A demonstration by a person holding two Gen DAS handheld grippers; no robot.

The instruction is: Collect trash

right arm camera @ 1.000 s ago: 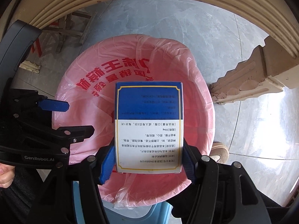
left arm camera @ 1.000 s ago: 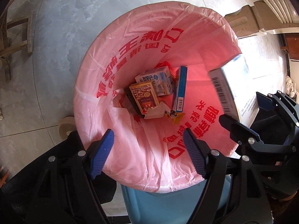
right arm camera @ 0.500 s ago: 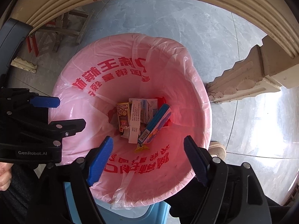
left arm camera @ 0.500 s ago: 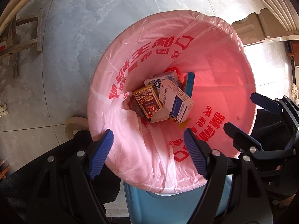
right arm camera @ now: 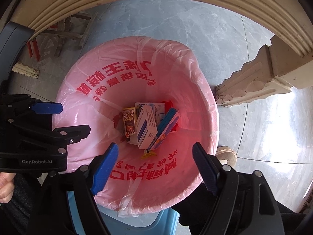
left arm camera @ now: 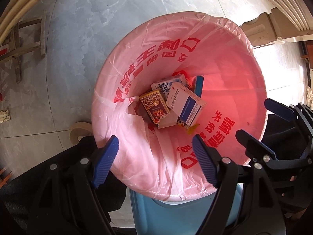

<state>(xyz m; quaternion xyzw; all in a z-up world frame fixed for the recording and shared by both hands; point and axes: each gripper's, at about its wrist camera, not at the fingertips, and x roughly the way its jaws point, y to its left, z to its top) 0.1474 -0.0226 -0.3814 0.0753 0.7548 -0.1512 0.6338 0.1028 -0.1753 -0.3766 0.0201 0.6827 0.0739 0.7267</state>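
I take the bin (left arm camera: 156, 211) with its pink liner (left arm camera: 225, 74) as my landmark. Over its left rim my left gripper (left arm camera: 154, 162) hangs with fingers spread wide and nothing between them; over its right rim my right gripper (right arm camera: 155, 164) is likewise parted and empty. At the bottom of the bin lies the trash: I count four boxes, a red patterned box (left arm camera: 154, 105), a white-and-blue box (left arm camera: 185, 102), a pale carton (left arm camera: 166, 83) behind it and a blue box (left arm camera: 198, 84) on edge, plus one yellow scrap (left arm camera: 190, 128). My worry: the loose liner could snag a fingertip as I withdraw and pull off the rim, or tip the light bin.
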